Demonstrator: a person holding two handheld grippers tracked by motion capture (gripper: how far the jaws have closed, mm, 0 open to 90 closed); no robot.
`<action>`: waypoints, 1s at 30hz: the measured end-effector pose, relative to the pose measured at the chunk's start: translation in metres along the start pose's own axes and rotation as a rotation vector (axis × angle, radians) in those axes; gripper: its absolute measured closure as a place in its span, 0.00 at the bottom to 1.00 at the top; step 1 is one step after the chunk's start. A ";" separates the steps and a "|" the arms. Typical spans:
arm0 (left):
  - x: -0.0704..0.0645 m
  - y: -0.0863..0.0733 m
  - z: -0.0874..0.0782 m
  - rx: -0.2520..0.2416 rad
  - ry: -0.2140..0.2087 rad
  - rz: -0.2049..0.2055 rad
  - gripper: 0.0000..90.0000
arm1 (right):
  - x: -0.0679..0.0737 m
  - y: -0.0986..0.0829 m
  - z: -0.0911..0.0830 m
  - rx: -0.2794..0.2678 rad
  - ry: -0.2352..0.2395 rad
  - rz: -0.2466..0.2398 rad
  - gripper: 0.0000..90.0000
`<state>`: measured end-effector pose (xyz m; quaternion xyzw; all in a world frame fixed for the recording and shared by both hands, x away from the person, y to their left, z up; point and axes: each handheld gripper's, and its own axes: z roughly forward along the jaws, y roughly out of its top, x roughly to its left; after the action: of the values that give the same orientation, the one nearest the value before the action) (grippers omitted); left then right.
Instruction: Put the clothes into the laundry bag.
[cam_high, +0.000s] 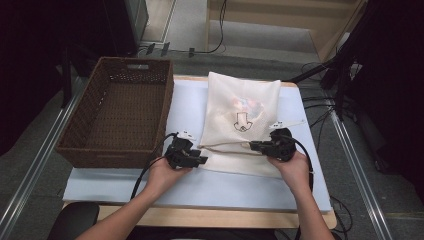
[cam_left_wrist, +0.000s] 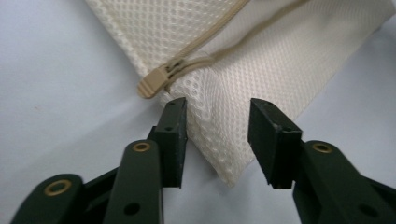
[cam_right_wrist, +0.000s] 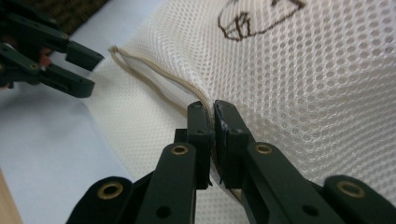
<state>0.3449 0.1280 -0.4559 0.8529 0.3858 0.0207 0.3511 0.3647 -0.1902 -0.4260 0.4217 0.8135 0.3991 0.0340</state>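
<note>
This looks like a lab or recording studio set up for data capture, not a home. A wooden counter (cam_high: 220, 218) topped with a pale blue mat (cam_high: 190, 112) stands on grey carpet (cam_high: 260, 37), flanked by metal floor rails (cam_high: 35, 165). Black cables (cam_high: 320, 107) trail across the floor, a dark stand (cam_high: 345, 65) rises at the right, and dark equipment (cam_high: 127, 22) sits at the far left.

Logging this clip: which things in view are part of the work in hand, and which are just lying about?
In the job:
- white mesh bag, lying on the table
- its beige zipper
- zipper pull, just ahead of the open left tool
- right tool, shut on the zipper edge

Lying about:
- brown wicker basket, left of the bag
- cables on the floor
</note>
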 end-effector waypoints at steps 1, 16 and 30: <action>-0.001 -0.001 0.002 0.007 0.000 -0.004 0.74 | -0.001 -0.002 0.003 0.011 0.004 0.004 0.97; -0.015 -0.009 0.000 0.069 -0.112 0.003 0.99 | -0.024 -0.018 0.031 0.114 -0.024 0.019 0.96; -0.006 -0.009 -0.006 0.048 -0.147 -0.028 0.90 | -0.022 -0.019 0.029 0.099 -0.025 -0.025 0.89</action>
<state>0.3330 0.1315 -0.4551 0.8548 0.3713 -0.0561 0.3582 0.3774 -0.1939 -0.4642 0.4177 0.8369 0.3526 0.0283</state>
